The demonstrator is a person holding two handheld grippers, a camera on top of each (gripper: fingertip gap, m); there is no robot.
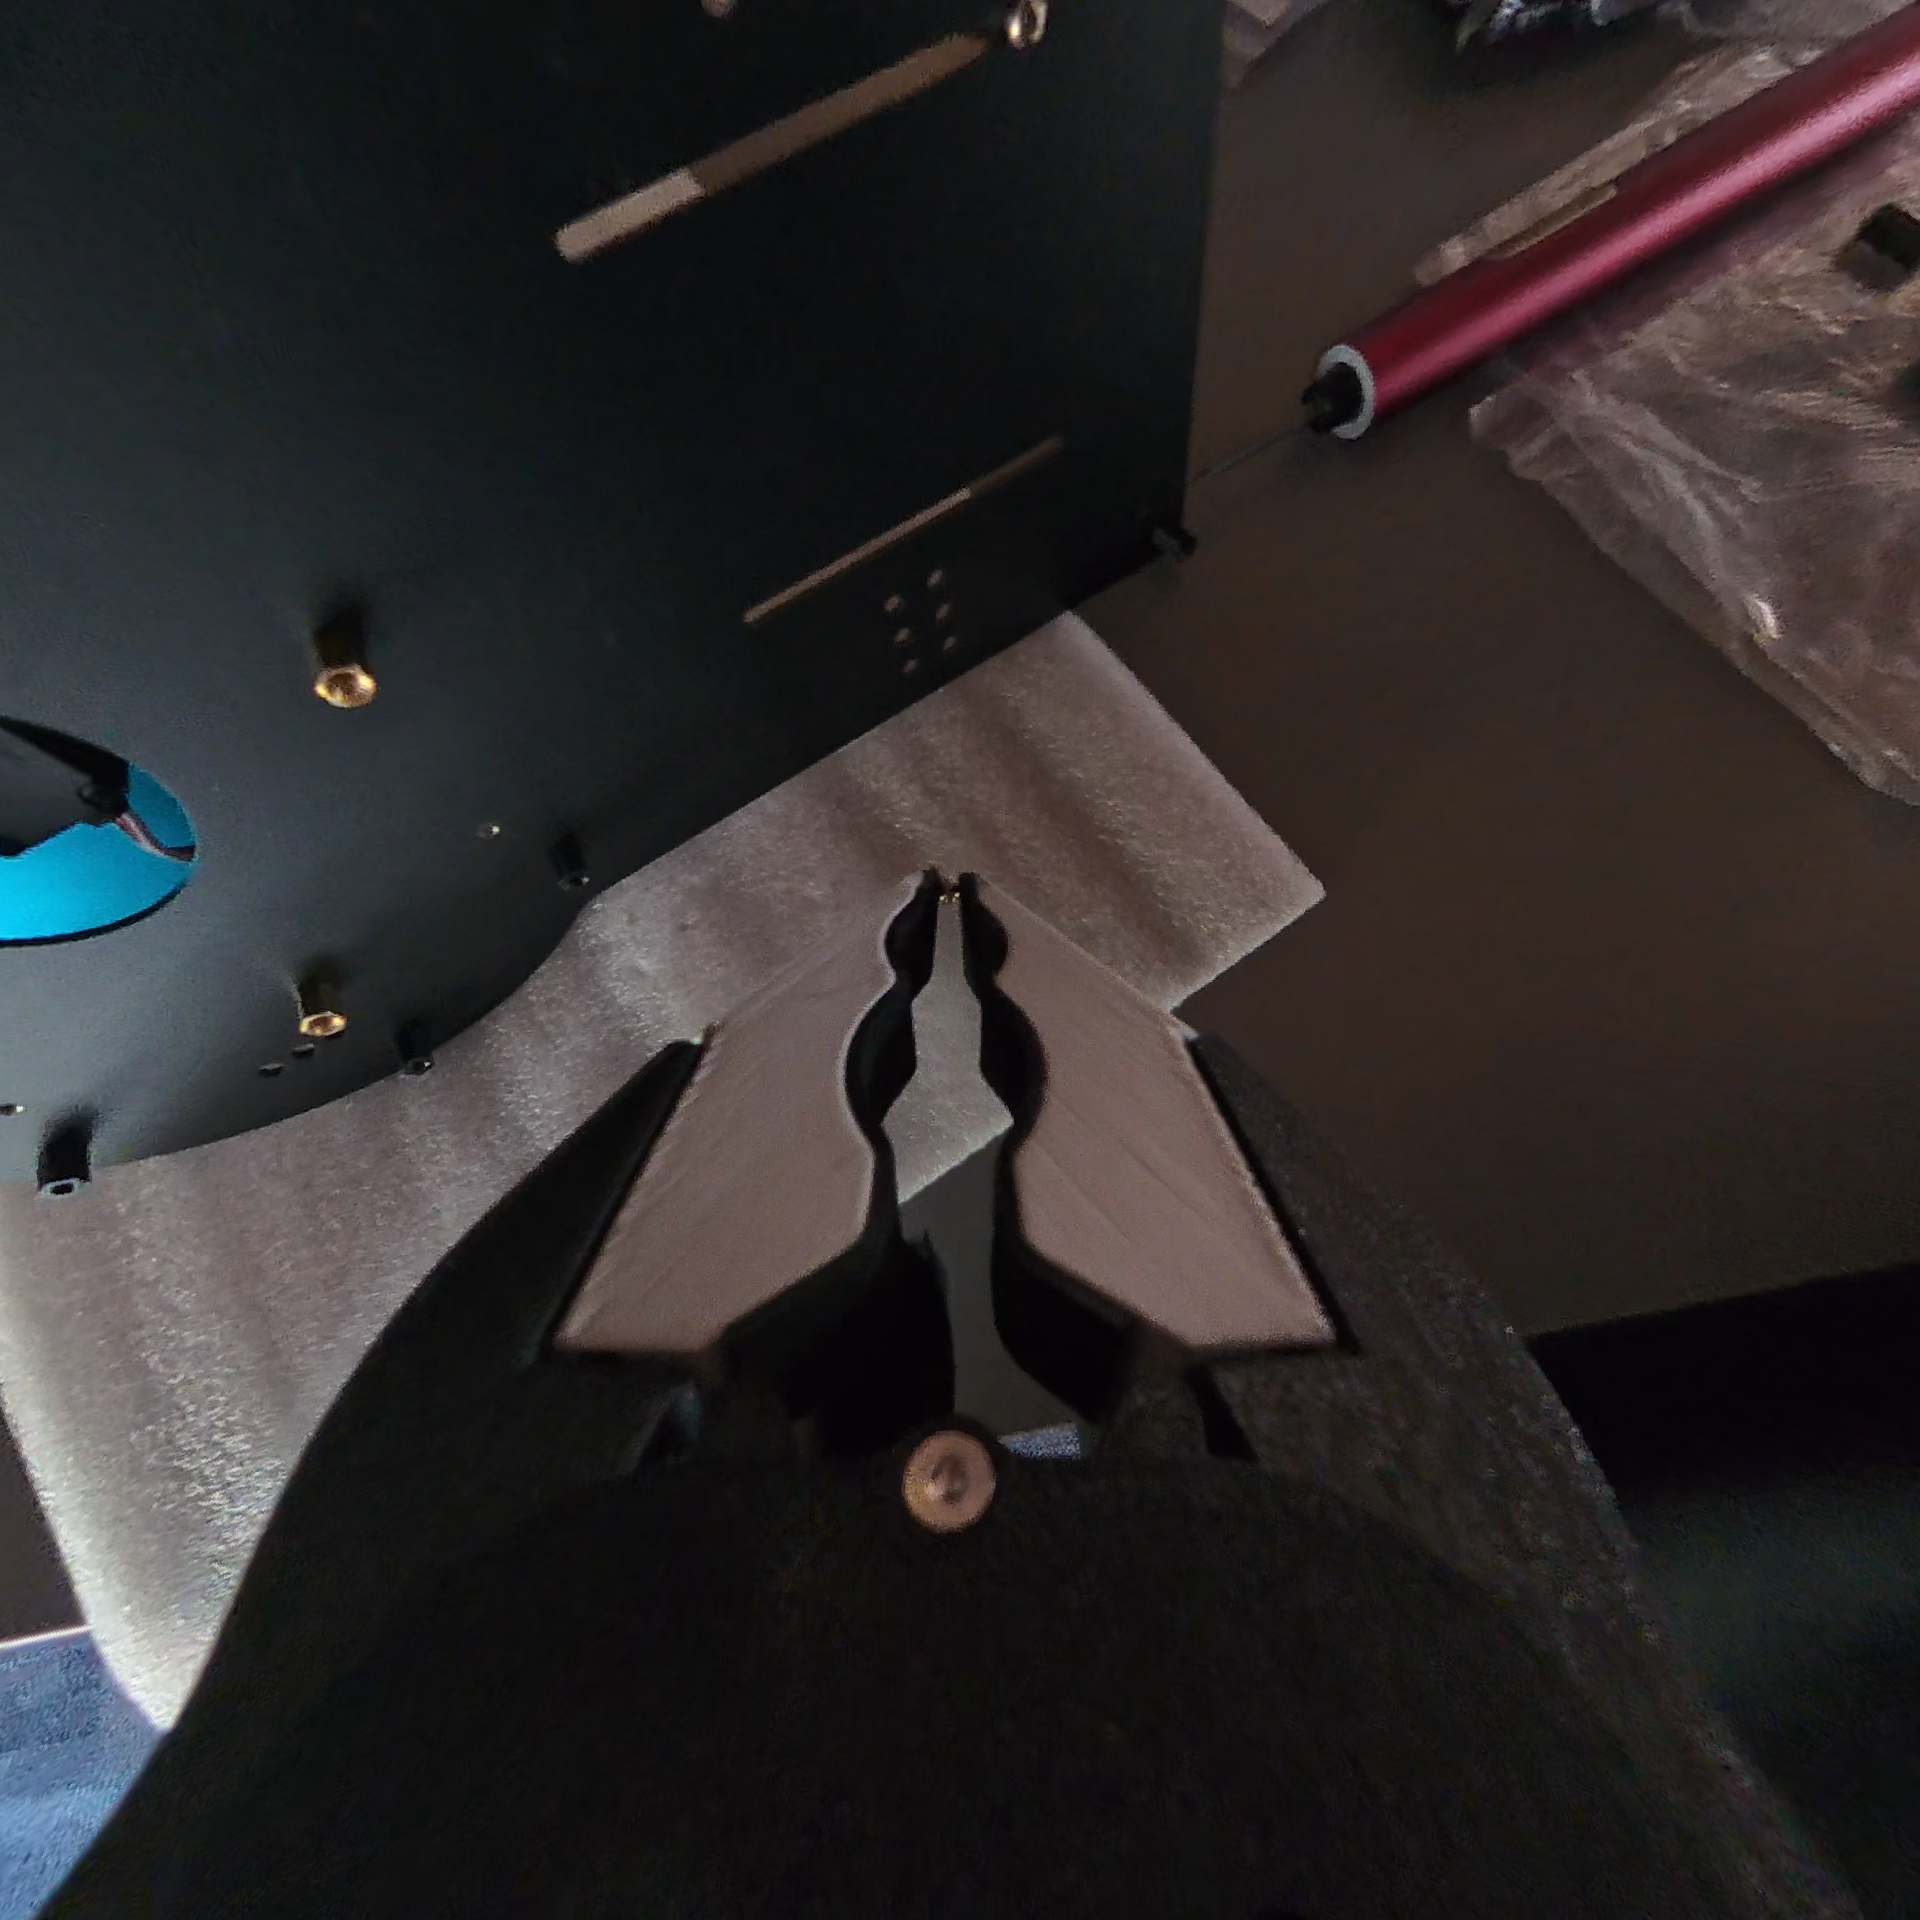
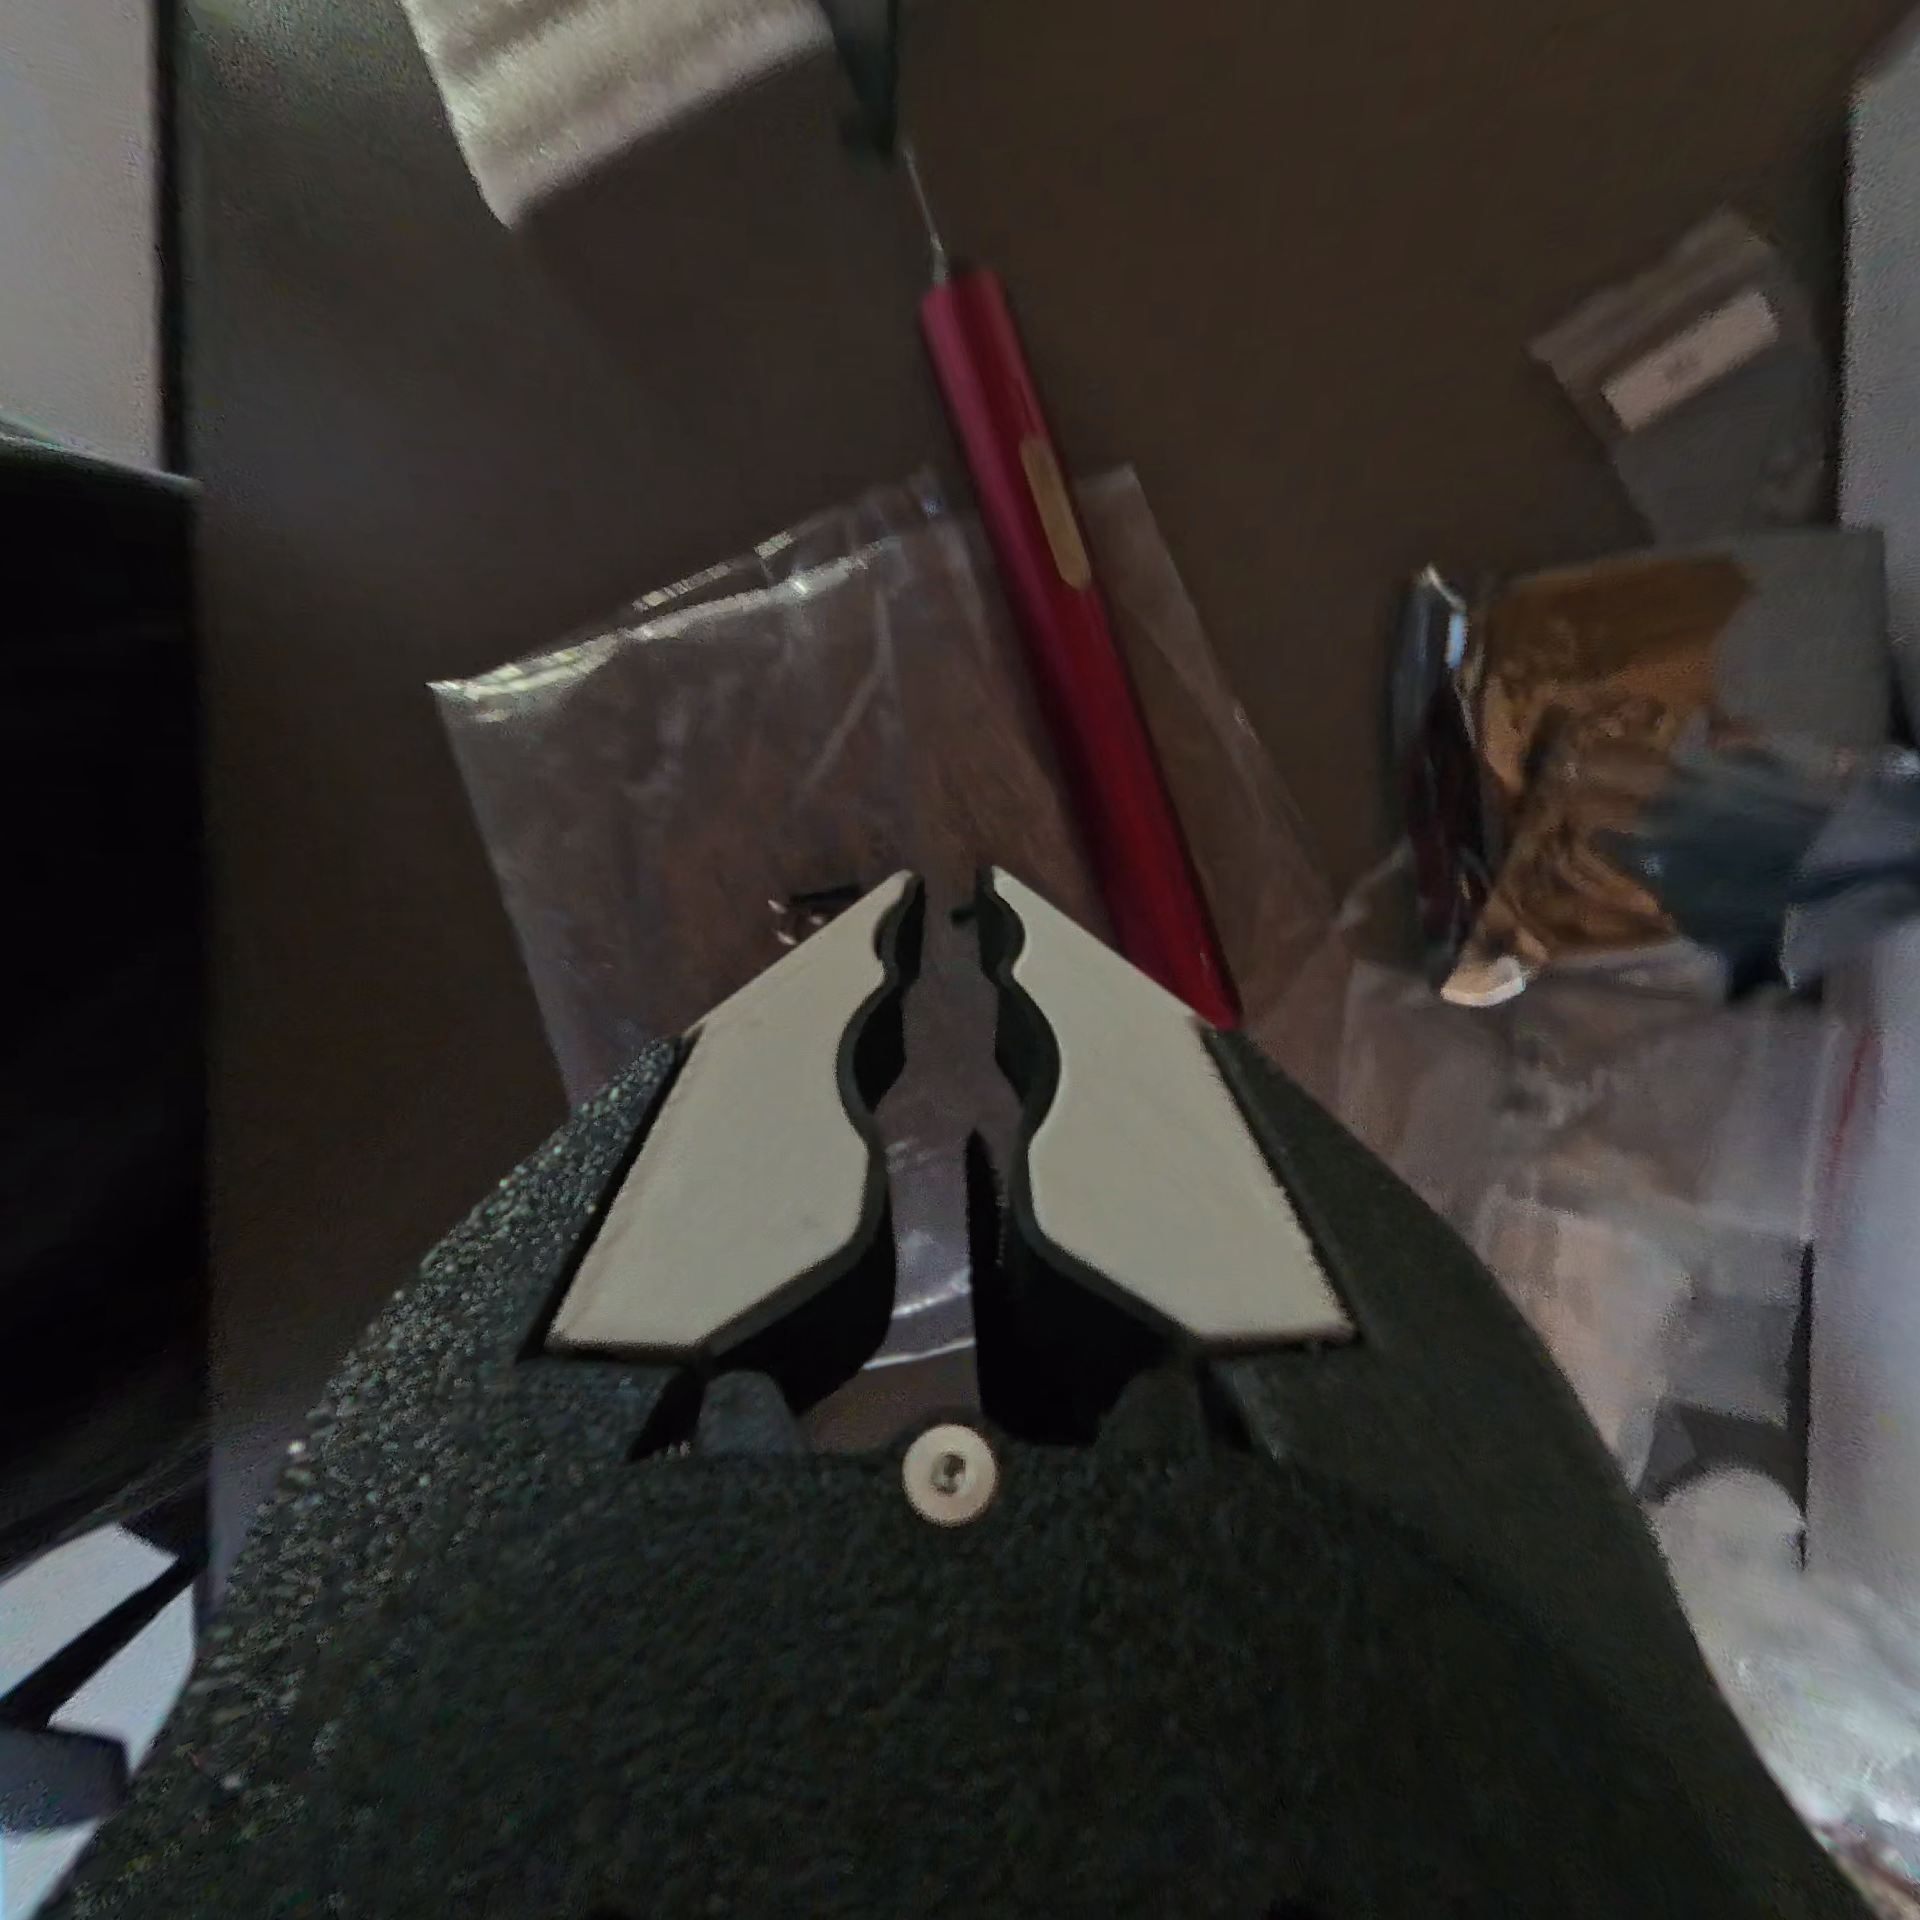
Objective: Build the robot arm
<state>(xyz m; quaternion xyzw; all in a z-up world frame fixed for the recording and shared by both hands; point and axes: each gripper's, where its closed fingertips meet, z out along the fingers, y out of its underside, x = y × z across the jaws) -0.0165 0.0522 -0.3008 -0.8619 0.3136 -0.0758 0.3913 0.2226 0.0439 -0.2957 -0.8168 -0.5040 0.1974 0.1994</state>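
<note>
My left gripper (image 1: 945, 885) is shut on a tiny brass-coloured part at its fingertips, held just above a white foam sheet (image 1: 1091, 790). A black metal plate (image 1: 623, 416) lies on the foam just ahead, with brass standoffs (image 1: 344, 684) and small black standoffs (image 1: 1172, 542) on it. A red screwdriver (image 1: 1621, 239) lies at the upper right, its thin tip pointing at the plate's corner. In the blurred right wrist view, my right gripper (image 2: 951, 883) has a narrow gap between its fingertips and is empty. It is over a clear plastic bag (image 2: 727, 748), and the red screwdriver (image 2: 1049, 603) lies just to its right.
A crumpled clear bag (image 1: 1714, 499) lies under the screwdriver on the brown table (image 1: 1455, 935). A blue disc (image 1: 94, 873) shows through a hole in the plate. More bags with brown and dark contents (image 2: 1579, 769) lie right of the right gripper. A black box (image 2: 94, 935) is at the left. There is about 25 cm between the tips of the two grippers. The red screwdriver (image 2: 1049, 603) is about 6 cm from my right fingertips and 20 cm from my left. My left wrist view (image 1: 1629, 206) looks at it from another angle.
</note>
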